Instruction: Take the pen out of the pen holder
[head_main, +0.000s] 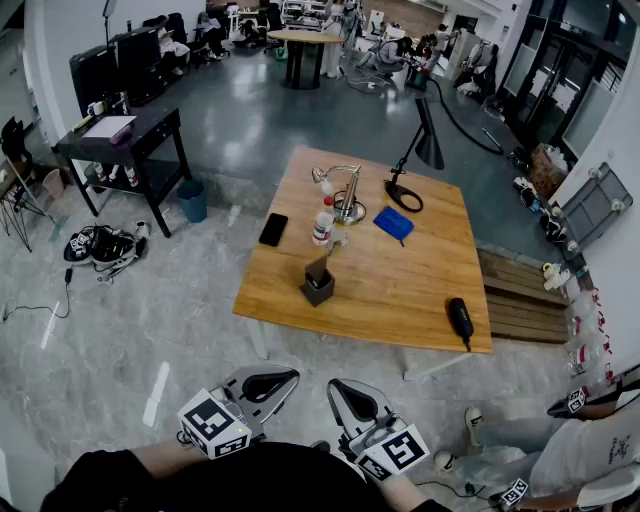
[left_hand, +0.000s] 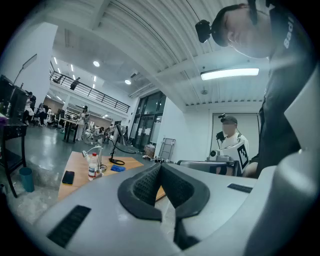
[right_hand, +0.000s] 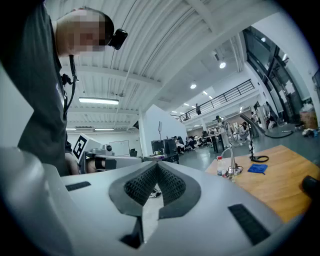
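Note:
On the wooden table (head_main: 400, 290) stands a small dark pen holder (head_main: 318, 284), near its front left edge; the pen in it is too small to make out. Both grippers are held low, close to the person's body, well short of the table. My left gripper (head_main: 275, 381) is shut with nothing between its pads (left_hand: 145, 185). My right gripper (head_main: 350, 396) is shut too, and its pads (right_hand: 172, 185) meet with nothing in them. Both gripper views look level across the room, and the holder is hidden behind the jaws.
Behind the holder are a plastic bottle (head_main: 323, 221), a black phone (head_main: 273, 229), a silver lamp (head_main: 346, 196), a blue cloth (head_main: 393, 223) and a black desk lamp (head_main: 425, 150). A black oblong device (head_main: 460, 318) lies at the front right edge. Another person (head_main: 590, 440) stands at the right.

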